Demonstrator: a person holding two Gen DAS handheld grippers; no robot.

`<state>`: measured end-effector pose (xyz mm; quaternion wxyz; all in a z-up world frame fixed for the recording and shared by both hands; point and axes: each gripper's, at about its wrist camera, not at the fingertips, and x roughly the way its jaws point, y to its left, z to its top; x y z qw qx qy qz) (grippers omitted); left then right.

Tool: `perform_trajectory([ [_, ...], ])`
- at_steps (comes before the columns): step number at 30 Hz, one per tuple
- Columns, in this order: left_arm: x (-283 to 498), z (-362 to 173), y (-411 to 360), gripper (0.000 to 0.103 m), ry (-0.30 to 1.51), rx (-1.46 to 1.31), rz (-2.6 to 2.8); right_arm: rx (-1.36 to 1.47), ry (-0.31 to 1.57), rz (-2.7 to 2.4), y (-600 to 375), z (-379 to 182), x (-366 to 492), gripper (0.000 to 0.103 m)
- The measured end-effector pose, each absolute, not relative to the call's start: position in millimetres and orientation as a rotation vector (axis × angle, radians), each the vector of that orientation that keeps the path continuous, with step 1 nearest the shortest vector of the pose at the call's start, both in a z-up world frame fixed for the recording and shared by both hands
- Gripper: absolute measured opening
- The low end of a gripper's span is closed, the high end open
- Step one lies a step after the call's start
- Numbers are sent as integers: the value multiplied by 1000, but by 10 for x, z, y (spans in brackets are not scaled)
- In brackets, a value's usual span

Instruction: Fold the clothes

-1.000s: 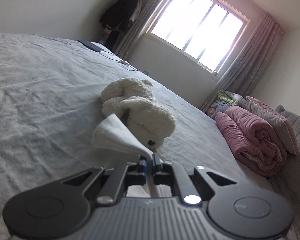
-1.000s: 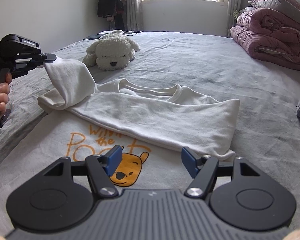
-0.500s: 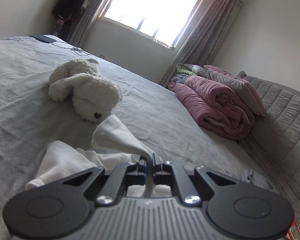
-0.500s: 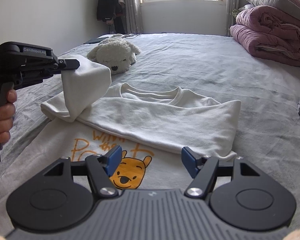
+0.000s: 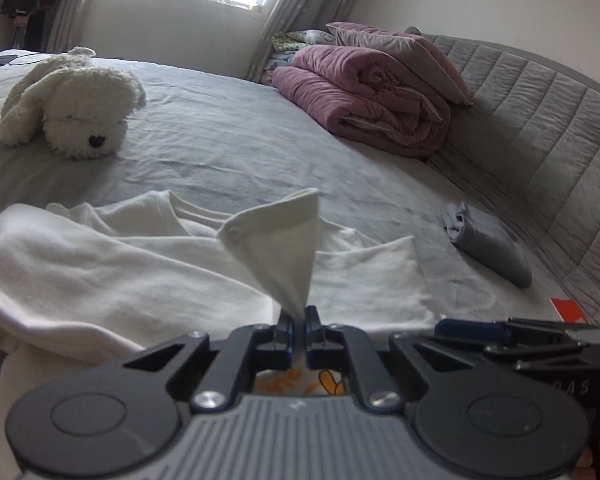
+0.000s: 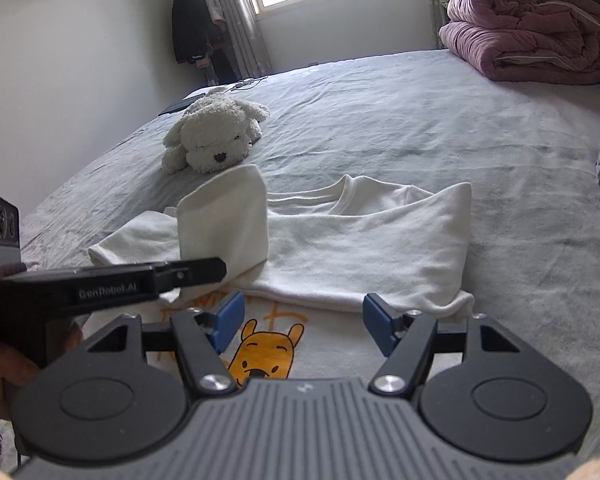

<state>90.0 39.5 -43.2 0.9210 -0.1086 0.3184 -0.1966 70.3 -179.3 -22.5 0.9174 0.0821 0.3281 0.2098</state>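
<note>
Two claws on screen, one garment between them. The left claw is pinched tight on a sleeve of the white T-shirt, and the soft knit rises from the blue pads in a limp cone, cuff flopping open at the top. In the right wrist view that same claw comes in from the left edge as a flat black bar, the sleeve standing up behind it like a small sail.

The right claw sits wide apart, nothing between its two blue fingers, low in the frame over the shirt's front. The shirt lies spread across the middle of the grey bed, its upper part doubled down over the chest in one thick band. One ribbed round collar shows. Below the fold, one yellow cartoon bear print and orange lettering peek out.

Upper left of the shirt: one fluffy white plush dog, curly pile, black nose. Upper right: one bulky pink quilt, rolled and puffy. In the left wrist view, one small folded grey garment rests at right beside the quilted grey headboard. The sheet is crumpled all over.
</note>
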Motion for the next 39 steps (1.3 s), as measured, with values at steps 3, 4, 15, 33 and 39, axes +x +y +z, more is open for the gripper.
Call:
perform_trajectory([
  [3, 872, -490, 299, 9, 685, -172, -432, 199, 678, 435, -1832, -207, 711, 70],
  [4, 859, -502, 273, 9, 693, -154, -439, 220, 684, 438, -1852, -208, 723, 70],
  [15, 626, -330, 232, 35, 776, -22, -506, 623, 819, 487, -2181, -442, 936, 69],
  [33, 548, -241, 1317, 68, 708, -132, -57, 657, 830, 467, -2012, -323, 946, 16],
  [39, 537, -316, 1568, 71, 718, -168, 13, 623, 752, 483, -1757, 348, 1134, 14],
])
